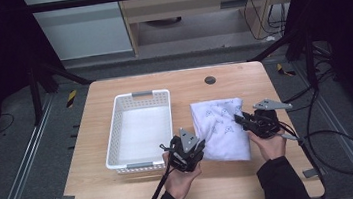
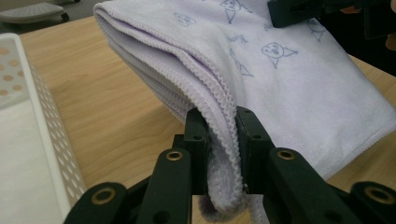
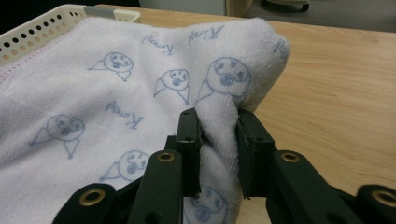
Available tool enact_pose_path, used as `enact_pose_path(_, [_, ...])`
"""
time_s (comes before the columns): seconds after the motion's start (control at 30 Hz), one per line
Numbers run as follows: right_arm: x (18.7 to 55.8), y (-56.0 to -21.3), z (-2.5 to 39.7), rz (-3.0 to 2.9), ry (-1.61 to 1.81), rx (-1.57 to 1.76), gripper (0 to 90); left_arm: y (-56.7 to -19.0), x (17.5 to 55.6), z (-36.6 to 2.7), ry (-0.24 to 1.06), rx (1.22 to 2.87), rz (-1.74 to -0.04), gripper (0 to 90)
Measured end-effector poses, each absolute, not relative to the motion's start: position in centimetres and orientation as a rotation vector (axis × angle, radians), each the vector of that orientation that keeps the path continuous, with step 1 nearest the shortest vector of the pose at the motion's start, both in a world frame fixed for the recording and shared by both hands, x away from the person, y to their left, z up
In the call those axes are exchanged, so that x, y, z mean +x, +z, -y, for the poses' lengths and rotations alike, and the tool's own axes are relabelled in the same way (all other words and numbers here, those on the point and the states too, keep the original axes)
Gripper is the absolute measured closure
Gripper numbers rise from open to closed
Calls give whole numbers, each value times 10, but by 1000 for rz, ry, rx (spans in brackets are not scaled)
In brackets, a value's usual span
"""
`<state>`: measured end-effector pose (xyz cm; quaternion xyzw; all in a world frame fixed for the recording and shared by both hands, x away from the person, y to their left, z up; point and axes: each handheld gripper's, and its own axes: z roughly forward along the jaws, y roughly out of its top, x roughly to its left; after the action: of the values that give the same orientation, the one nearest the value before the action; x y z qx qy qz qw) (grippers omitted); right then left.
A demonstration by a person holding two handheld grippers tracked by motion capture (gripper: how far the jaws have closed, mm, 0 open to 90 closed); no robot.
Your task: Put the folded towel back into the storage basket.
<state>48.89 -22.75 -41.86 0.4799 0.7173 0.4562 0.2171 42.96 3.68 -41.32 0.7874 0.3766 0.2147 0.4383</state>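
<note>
We clamp the left gripper (image 2: 219,154) on the towel (image 1: 222,128) edge, its hem pinched between closed jaws beside the basket (image 1: 113,137). We clamp the right gripper (image 3: 218,154) on the opposite fold, so both ends can lift evenly off the table (image 1: 125,193).

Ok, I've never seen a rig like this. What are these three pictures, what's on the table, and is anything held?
A person holds a two-jaw hand tool in each hand; there is no robot arm. The high view looks down on the table. The other two come from cameras riding on each tool, looking along its black jaws. On the table lie a white basket and a folded towel printed with small faces. The left gripper pinches the towel's hemmed edge; the right gripper pinches a fold on the other side.
</note>
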Motion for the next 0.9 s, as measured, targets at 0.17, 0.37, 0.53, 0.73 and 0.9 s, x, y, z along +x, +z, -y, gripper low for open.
enact_pose_path(0.17, [489,-408,224,-1972,1271,1309,731,-405,429,-39,548,1952,-929,758])
enact_pose_path(0.37, [488,-396,219,-1964,1278,1291,731,-396,429,-46,553,1944,-923,758])
enact_pose_path(0.53, [488,-387,212,-1955,1282,1273,730,-389,430,-53,564,1930,-926,758])
enact_pose_path(0.73, [489,-379,204,-1951,1291,1260,730,-382,430,-61,569,1919,-930,758])
enact_pose_path(0.9, [489,-374,197,-1946,1315,1242,730,-374,430,-71,573,1906,-936,758])
